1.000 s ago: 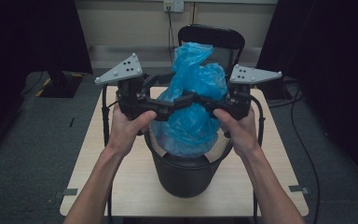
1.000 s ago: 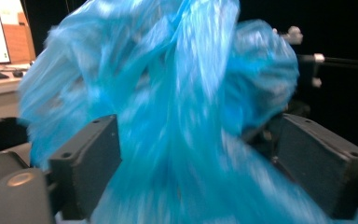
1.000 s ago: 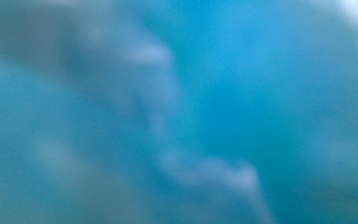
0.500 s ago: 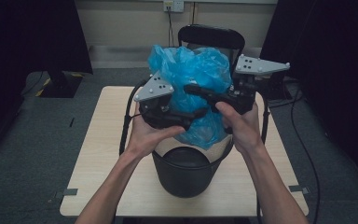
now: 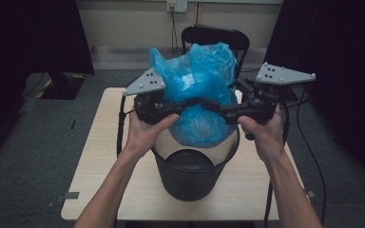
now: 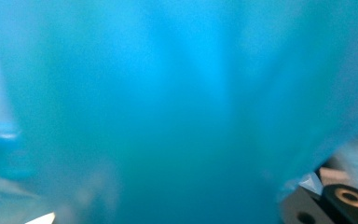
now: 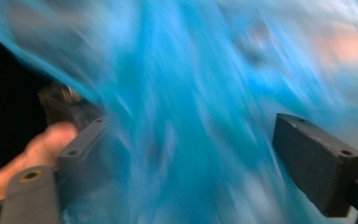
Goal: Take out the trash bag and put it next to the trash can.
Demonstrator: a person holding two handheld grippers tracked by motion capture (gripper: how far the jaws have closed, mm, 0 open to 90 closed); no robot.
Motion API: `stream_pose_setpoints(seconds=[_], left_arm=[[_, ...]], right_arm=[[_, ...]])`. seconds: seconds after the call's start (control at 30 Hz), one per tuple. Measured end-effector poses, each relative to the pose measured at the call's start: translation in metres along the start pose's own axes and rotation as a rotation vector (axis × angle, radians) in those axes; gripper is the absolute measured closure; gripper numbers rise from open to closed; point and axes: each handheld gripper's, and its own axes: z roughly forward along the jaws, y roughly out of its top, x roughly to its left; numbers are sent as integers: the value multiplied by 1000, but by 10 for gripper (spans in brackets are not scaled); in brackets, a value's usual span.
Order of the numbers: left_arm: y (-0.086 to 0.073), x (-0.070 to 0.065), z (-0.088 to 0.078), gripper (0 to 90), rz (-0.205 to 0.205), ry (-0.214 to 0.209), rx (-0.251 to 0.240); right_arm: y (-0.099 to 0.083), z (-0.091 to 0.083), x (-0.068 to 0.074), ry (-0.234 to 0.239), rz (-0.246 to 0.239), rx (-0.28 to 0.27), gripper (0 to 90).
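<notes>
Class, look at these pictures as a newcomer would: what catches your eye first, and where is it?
First, the bright blue plastic bag, bunched up above the black mesh bin standing on the pale table. Next, the left gripper and the right gripper, meeting at the bag's middle from either side.

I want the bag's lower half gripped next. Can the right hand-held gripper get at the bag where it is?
Probably yes. The right hand-held gripper has just opened its jaws, with the blue bag between them, above the black bin; nothing stands between.
</notes>
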Motion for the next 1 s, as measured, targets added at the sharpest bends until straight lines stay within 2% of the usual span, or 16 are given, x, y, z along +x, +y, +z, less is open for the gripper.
stream_pose_setpoints(seconds=[0.1,0.2,0.27,0.33,0.4,0.47,0.57,0.63,0.67,0.77,0.93,1.0], left_arm=[[5,0,-3,807,0,-6,-15],[12,-4,-2,807,8,-17,-15],[15,-5,-1,806,4,-20,-25],[16,-3,2,806,-30,-50,-49],[17,-2,2,812,-41,-54,-63],[16,1,2,812,-47,-60,-60],[14,5,4,808,-72,-91,-46],[12,7,5,810,-82,-101,-47],[11,8,7,810,-98,-124,-50],[10,13,8,810,-108,-136,-39],[6,21,10,783,-135,-147,-61],[4,21,10,758,-139,-149,-62]], right_arm=[[-6,3,-5,8,9,21,154],[-8,13,-5,69,8,20,126],[-8,19,-3,87,2,20,89],[-7,27,-3,92,9,36,76],[-5,34,-4,96,15,37,2],[-5,37,-6,103,20,37,0],[-9,41,-7,98,-1,73,15],[-12,44,-12,104,23,72,47],[-12,45,-13,105,31,66,72],[-12,49,-18,119,-6,78,184],[-14,51,-20,148,-17,67,461],[-15,50,-20,142,-29,76,522]])
